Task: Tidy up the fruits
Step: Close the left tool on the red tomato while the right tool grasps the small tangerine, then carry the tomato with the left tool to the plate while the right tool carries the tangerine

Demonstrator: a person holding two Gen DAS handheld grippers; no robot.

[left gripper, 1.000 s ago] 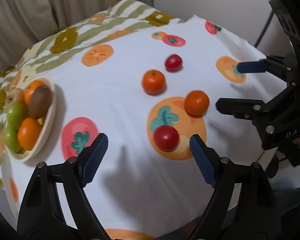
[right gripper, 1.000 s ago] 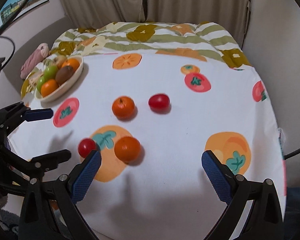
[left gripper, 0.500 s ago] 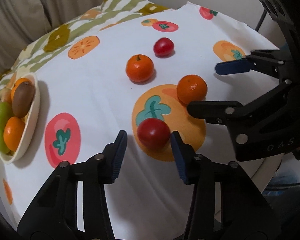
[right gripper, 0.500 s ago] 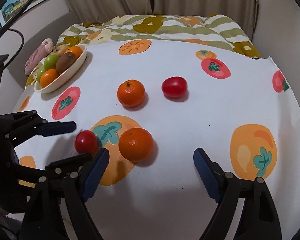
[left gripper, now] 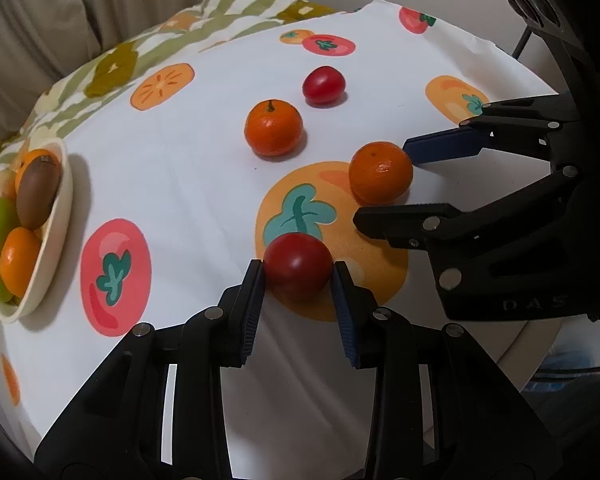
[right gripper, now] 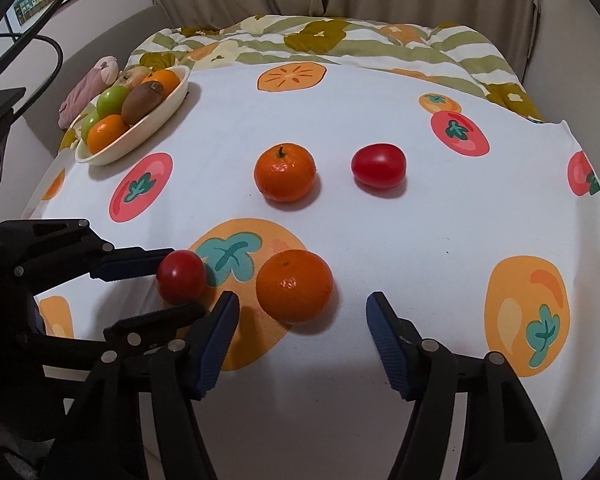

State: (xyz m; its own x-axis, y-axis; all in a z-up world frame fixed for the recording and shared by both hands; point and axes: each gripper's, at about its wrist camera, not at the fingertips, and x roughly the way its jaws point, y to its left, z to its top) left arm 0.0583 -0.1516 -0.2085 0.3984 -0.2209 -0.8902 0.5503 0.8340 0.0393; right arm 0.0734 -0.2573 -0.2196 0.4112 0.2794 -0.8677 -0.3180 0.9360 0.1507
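Observation:
My left gripper (left gripper: 298,276) is shut on a small red tomato (left gripper: 298,266), which still rests on the cloth; it also shows in the right wrist view (right gripper: 181,277). My right gripper (right gripper: 302,322) is open, its fingers either side of and just short of a near orange (right gripper: 295,286), also seen in the left wrist view (left gripper: 381,172). A second orange (right gripper: 285,172) with a stem and a larger red tomato (right gripper: 379,165) lie farther back on the table.
A cream bowl (right gripper: 172,98) at the far left holds oranges, green fruits and a brown kiwi; it shows in the left wrist view (left gripper: 58,220) too. A fruit-print tablecloth (right gripper: 420,240) covers the round table. A pink soft item (right gripper: 86,90) lies behind the bowl.
My left gripper moved forward and closed from wide open onto the small red tomato. My right gripper advanced toward the near orange and narrowed somewhat.

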